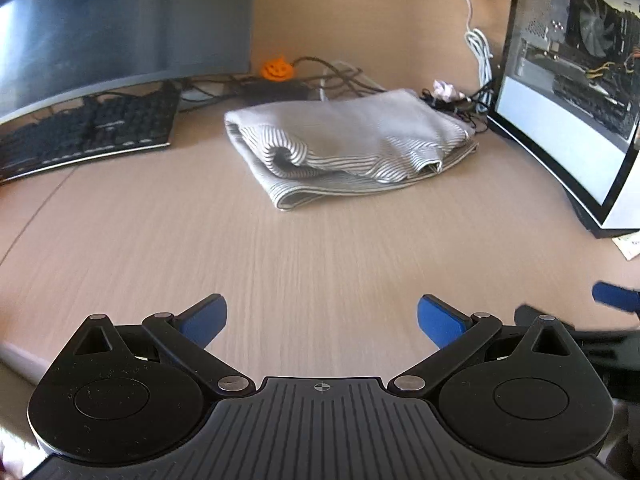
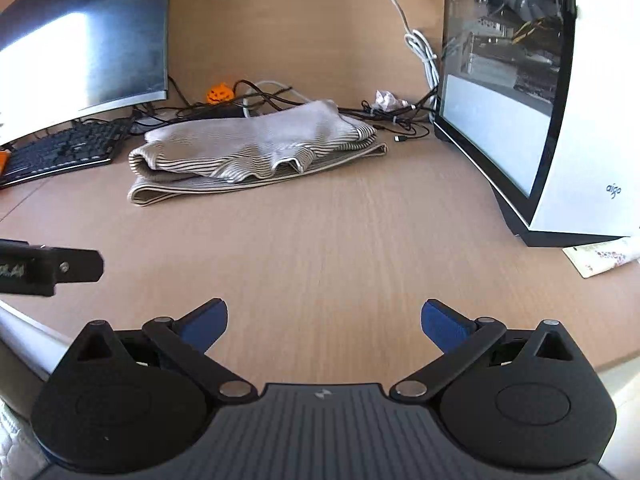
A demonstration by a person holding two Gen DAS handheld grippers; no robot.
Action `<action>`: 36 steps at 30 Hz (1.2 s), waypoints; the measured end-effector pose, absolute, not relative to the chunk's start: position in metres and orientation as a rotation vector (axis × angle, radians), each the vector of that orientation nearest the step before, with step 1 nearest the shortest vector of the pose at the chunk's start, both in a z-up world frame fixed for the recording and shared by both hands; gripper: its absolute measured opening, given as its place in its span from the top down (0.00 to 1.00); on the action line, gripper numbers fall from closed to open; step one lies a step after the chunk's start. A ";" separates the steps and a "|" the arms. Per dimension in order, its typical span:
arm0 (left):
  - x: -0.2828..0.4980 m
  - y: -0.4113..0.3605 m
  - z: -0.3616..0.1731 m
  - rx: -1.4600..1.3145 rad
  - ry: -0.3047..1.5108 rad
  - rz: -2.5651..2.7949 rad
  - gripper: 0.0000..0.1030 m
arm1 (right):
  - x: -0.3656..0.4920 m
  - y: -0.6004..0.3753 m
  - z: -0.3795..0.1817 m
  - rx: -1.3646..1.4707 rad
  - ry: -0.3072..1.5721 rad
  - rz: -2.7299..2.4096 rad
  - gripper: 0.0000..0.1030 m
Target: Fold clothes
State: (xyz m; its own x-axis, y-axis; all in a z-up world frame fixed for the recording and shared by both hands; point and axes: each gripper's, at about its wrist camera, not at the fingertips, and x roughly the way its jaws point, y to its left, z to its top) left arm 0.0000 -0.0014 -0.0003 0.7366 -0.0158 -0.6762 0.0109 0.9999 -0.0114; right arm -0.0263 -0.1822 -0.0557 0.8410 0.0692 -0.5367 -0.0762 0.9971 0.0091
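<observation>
A grey-and-white striped garment lies folded in a thick bundle toward the back of the wooden desk; the right wrist view shows the same garment left of centre. My left gripper hovers open over bare desk near the front edge, well short of the cloth, with nothing between its blue pads. My right gripper is likewise open and empty above the desk. Part of the right gripper shows at the right edge of the left view. The left gripper's black body shows at the left edge of the right view.
A dark monitor and black keyboard stand at the left. A white computer case with a glass side stands at the right. Tangled cables, a white cord and an orange pumpkin figure lie behind the garment.
</observation>
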 end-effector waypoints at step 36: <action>-0.072 -0.029 0.018 0.021 0.693 0.012 0.00 | -0.088 -0.201 -0.045 -0.009 0.578 0.111 0.00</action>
